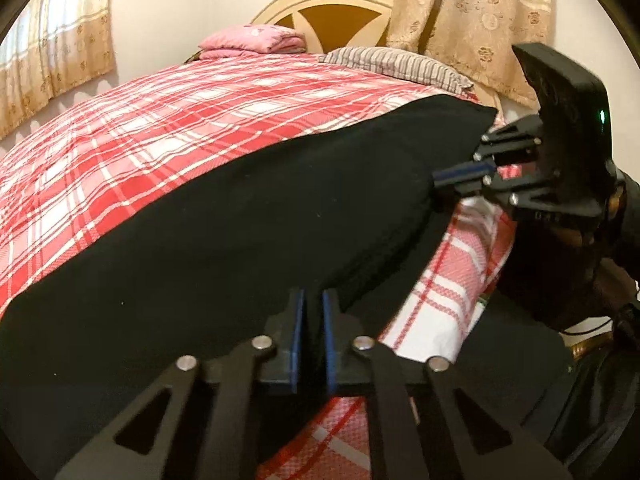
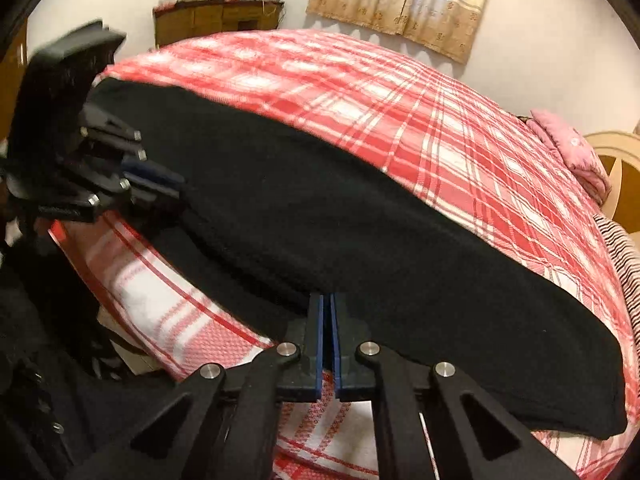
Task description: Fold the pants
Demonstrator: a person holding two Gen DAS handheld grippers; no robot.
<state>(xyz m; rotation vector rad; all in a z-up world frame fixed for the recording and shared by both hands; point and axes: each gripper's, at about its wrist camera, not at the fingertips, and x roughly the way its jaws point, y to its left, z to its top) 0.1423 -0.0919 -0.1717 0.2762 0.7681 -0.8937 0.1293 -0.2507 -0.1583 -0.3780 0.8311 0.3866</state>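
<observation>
We have the black pants [image 1: 240,216] stretched lengthwise across the red plaid bedspread [image 1: 140,120], near the edge of the bed closest to us, and we hold them by that near long edge. Our left gripper [image 1: 314,320] is closed on the cloth, its blue pads [image 1: 297,332] pinching a dark fold between them; our right gripper [image 2: 329,320] is clamped the same way, its pads nearly meeting over the edge. Each also shows in the other's camera, biting the pants further along the same edge (left [image 2: 160,184], right [image 1: 460,174]).

We judge this two-point grip is meant to keep the edge taut and level, so that the near half can be carried over the far half in one straight fold rather than bunching. The cloth between the grips looks lifted a little off the bedspread, with a strip of plaid showing beneath it.

Much is hard to read: the fabric is so dark that seams, waistband and leg openings vanish, so we cannot tell which end is which, nor how many layers we hold. The far end runs out of the left view, and blur softens the neighbouring gripper in both. A pink folded cloth [image 1: 252,42] and a striped pillow [image 1: 396,62] lie by the headboard [image 1: 340,8].
</observation>
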